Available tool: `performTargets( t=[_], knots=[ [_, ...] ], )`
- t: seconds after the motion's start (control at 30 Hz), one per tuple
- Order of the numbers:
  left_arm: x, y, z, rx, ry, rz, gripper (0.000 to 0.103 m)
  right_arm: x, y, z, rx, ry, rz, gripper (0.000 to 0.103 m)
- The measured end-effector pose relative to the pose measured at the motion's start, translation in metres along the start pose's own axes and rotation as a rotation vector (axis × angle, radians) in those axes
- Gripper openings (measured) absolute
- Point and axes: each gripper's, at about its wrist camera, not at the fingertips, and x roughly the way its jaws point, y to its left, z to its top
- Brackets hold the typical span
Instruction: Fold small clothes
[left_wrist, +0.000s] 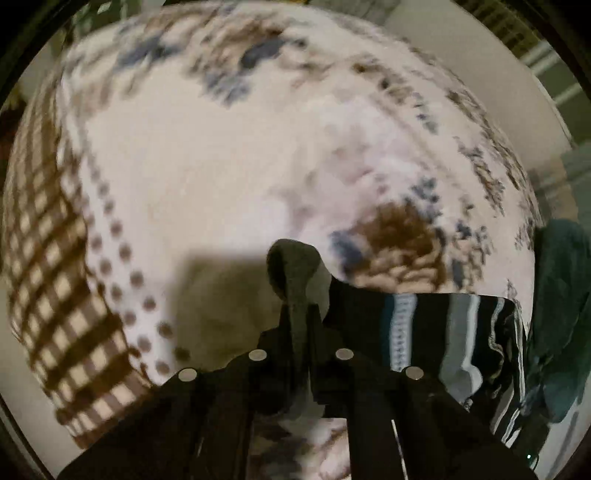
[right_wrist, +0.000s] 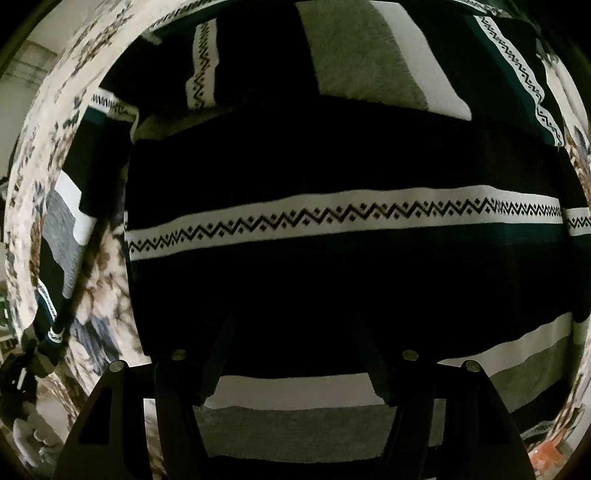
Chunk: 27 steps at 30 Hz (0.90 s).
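Left gripper (left_wrist: 299, 314) clenched on grey fold of sweater (left_wrist: 291, 273) over floral bedspread (left_wrist: 221, 166). Right gripper (right_wrist: 291, 328) released, spread above sweater's black band.

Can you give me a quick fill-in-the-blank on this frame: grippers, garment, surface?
1. The left gripper is ____ on a grey fold of cloth.
2. The right gripper hangs with its jaws ____ above the striped sweater.
3. The white band across the sweater carries a black ____ pattern.
4. The sweater lies on a ____-printed blanket.

Missing words: shut; open; zigzag; floral
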Motion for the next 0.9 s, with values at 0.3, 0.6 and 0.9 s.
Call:
performTargets(
  t=[0.3,0.6,0.9],
  knots=[
    [-0.057,-0.188,-0.009,0.281,-0.059,-0.134,0.005,-0.026,-0.074,0.024,0.102,-0.038,0.077,0.067],
    [-0.006,-0.459,-0.142,0.621,0.143,-0.408,0.005,-0.077,-0.196,0.076,0.195,-0.137,0.053,0.067],
    [0.062,-0.582,-0.291,0.883,0.337,-0.407,0.01,-0.097,-0.292,0.098,0.236,-0.145,0.042,0.067]
  ],
)
